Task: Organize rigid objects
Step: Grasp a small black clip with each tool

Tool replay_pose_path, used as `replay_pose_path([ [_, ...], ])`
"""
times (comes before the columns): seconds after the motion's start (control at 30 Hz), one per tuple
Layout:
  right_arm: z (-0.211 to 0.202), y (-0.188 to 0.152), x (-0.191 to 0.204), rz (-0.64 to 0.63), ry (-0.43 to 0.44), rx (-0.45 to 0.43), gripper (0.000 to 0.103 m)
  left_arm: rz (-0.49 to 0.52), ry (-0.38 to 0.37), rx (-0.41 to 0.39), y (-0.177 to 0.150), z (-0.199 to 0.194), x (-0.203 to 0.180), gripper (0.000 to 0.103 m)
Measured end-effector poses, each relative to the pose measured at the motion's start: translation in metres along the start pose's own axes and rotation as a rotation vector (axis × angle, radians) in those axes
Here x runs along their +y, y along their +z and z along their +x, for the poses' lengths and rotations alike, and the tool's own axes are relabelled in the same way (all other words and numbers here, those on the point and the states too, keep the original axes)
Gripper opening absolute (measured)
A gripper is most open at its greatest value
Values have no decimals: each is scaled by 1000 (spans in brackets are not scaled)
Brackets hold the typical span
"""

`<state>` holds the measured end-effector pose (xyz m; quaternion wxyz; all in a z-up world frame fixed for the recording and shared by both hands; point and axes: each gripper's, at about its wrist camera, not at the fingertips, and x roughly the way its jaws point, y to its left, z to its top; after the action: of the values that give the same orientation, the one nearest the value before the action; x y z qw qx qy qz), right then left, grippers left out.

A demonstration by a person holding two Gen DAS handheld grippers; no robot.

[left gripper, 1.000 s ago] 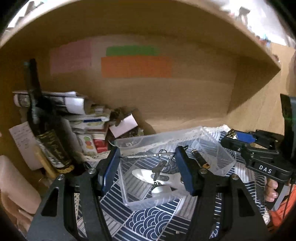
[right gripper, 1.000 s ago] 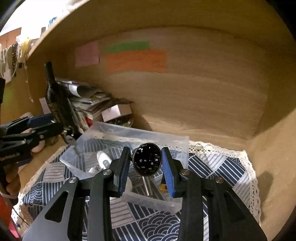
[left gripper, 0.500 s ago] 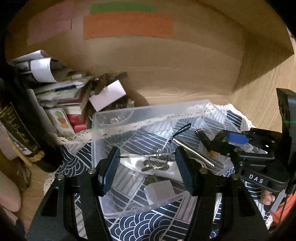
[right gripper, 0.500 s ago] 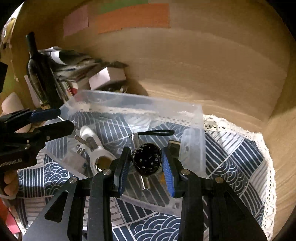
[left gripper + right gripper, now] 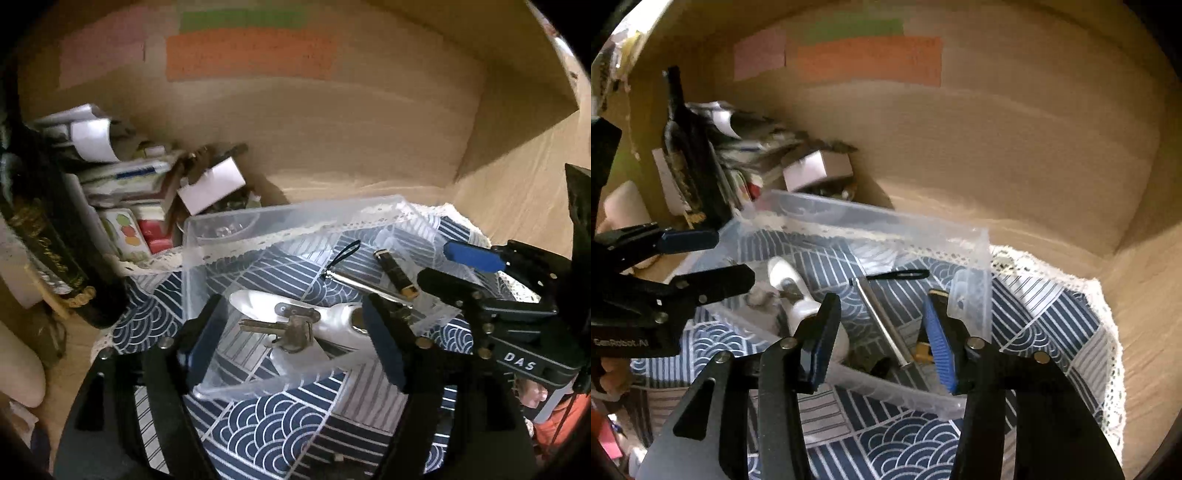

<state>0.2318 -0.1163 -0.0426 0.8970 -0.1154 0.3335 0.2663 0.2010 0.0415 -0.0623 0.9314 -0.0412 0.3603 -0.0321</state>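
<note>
A clear plastic bin sits on a blue patterned cloth inside a wooden shelf. In it lie a bunch of keys, a white curved object, a silver pen with a black loop and a black and gold lighter. My left gripper is open and empty over the bin's near left. My right gripper is open and empty over the bin's near right edge. The round black object held before is not clearly visible.
A dark wine bottle stands left of the bin. Papers, small boxes and a white box are piled behind it. Coloured notes are stuck on the wooden back wall. The shelf's side wall rises on the right.
The right gripper opened and let go of the round black object over the bin. The left gripper released the keys, which now lie in the bin. Both grippers moved lower and closer.
</note>
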Motion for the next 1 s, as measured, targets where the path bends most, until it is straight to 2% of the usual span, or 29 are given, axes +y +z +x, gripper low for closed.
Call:
replay_pose_path([
  [0.13, -26, -3, 6, 3, 12, -44, 54, 0, 12, -42, -3, -26, -2, 94],
  [0.23, -40, -11, 15, -9, 23, -53, 55, 16, 26, -66, -10, -43, -5, 99],
  [0.53, -42, -53, 44, -42, 69, 31, 55, 34, 39, 12, -57, -53, -1, 99],
  [0.9, -13, -97, 59, -88, 143, 180, 55, 19, -8, 195, -109, -23, -3, 99],
  [0.97, -8, -101, 63, -117, 153, 193, 53, 36, -17, 213, -114, -18, -7, 98],
  [1.0, -6, -102, 64, -124, 157, 197, 51, 46, -18, 222, -116, -15, -10, 95],
])
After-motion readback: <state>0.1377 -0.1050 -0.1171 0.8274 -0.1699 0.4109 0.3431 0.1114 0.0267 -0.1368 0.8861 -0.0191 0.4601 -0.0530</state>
